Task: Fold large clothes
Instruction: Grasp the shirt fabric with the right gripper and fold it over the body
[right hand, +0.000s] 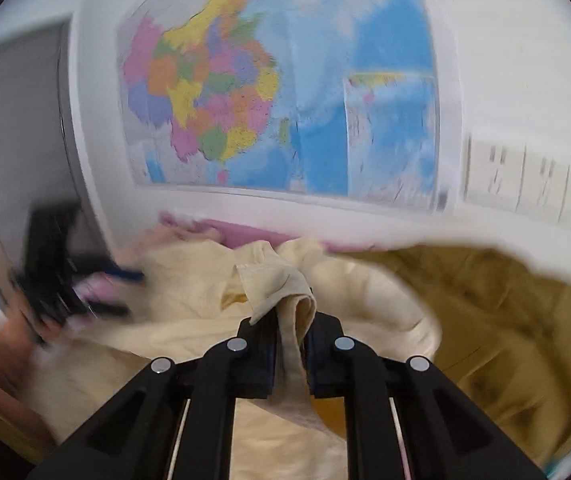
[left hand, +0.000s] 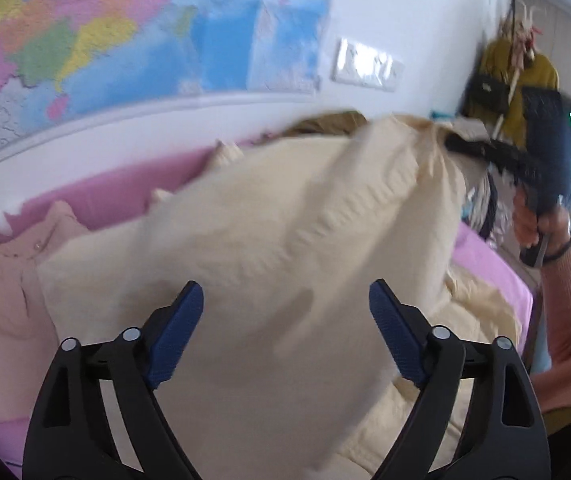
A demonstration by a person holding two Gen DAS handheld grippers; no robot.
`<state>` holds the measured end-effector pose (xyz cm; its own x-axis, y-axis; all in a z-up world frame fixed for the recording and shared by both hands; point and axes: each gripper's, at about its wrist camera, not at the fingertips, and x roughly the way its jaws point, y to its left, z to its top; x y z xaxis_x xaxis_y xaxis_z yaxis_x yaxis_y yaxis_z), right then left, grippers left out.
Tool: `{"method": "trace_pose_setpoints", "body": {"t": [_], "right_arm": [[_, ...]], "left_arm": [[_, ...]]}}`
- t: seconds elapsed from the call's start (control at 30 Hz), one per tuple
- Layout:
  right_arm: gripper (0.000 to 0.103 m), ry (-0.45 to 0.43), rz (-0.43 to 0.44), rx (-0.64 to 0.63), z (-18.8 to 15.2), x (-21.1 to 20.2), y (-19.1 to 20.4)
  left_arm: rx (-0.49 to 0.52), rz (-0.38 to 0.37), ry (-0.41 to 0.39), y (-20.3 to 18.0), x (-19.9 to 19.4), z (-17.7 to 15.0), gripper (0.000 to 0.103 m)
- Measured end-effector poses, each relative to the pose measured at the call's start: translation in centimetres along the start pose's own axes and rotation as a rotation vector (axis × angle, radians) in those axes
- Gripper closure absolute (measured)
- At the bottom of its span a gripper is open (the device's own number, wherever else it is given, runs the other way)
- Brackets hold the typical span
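While the right gripper (right hand: 290, 334) pinches a bunched corner of the cream garment (left hand: 269, 232), everything turns on where the free cloth lies from the left gripper (left hand: 285, 320).

Key relation: the cloth slopes from that lifted corner at upper right of the left wrist view down toward the left gripper, passing under and beyond its tips; its long axis runs along that slope.
Left gripper: spread wide, nothing between the blue pads (left hand: 177, 336); the cloth is behind them and I cannot tell if it touches.
Right gripper: pressed together on the fold; cloth also hangs down between the fingers.
Nearer hand: left, to the slack lower edge; my guess is the next grab is there.
Surface: bed with pink sheet (left hand: 109, 196); a peach garment (left hand: 1, 292) lies at left, a mustard garment (right hand: 505, 312) just beside the cream one.
Room: white wall, coloured map (right hand: 277, 96), switch panel (left hand: 365, 66); both views are motion-blurred.
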<state>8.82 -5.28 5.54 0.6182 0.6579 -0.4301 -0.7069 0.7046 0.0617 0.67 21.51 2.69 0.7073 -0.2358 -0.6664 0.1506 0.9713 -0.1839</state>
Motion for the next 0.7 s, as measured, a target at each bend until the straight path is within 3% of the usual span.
{"method": "trace_pose_setpoints", "body": {"t": [0.07, 0.13, 0.23, 0.3, 0.4, 0.53, 0.63, 0.7], "right_arm": [[0.087, 0.07, -0.029, -0.001, -1.0, 1.9, -0.8], [0.082, 0.164, -0.029, 0.047, -2.8, 4.1, -2.4], [0.066, 0.297, -0.05, 0.13, -5.7, 6.8, -3.9], [0.06, 0.287, -0.028, 0.189, -6.2, 6.3, -4.4], [0.054, 0.181, -0.016, 0.248, -5.3, 2.9, -4.5], [0.052, 0.068, 0.019, 0.191, -3.5, 0.8, -1.9], [0.054, 0.099, 0.034, 0.125, -3.0, 3.0, 0.1], [0.065, 0.177, 0.034, 0.144, -3.6, 5.5, 0.0]], "left_arm": [[-0.014, 0.039, 0.05, 1.1, 1.6, -0.3, 0.019], [-0.058, 0.061, 0.159, 2.5, 4.6, -1.3, 0.027], [-0.106, 0.076, 0.252, 3.8, 7.3, -2.8, 0.033], [-0.108, 0.073, 0.249, 3.9, 7.5, -3.0, 0.033], [-0.094, 0.072, 0.242, 3.3, 7.2, -2.9, 0.031], [-0.079, 0.082, 0.242, 3.0, 7.4, -3.1, 0.027], [-0.066, 0.099, 0.241, 3.1, 7.6, -3.3, 0.026], [-0.059, 0.113, 0.24, 3.0, 7.8, -3.3, 0.026]]}}
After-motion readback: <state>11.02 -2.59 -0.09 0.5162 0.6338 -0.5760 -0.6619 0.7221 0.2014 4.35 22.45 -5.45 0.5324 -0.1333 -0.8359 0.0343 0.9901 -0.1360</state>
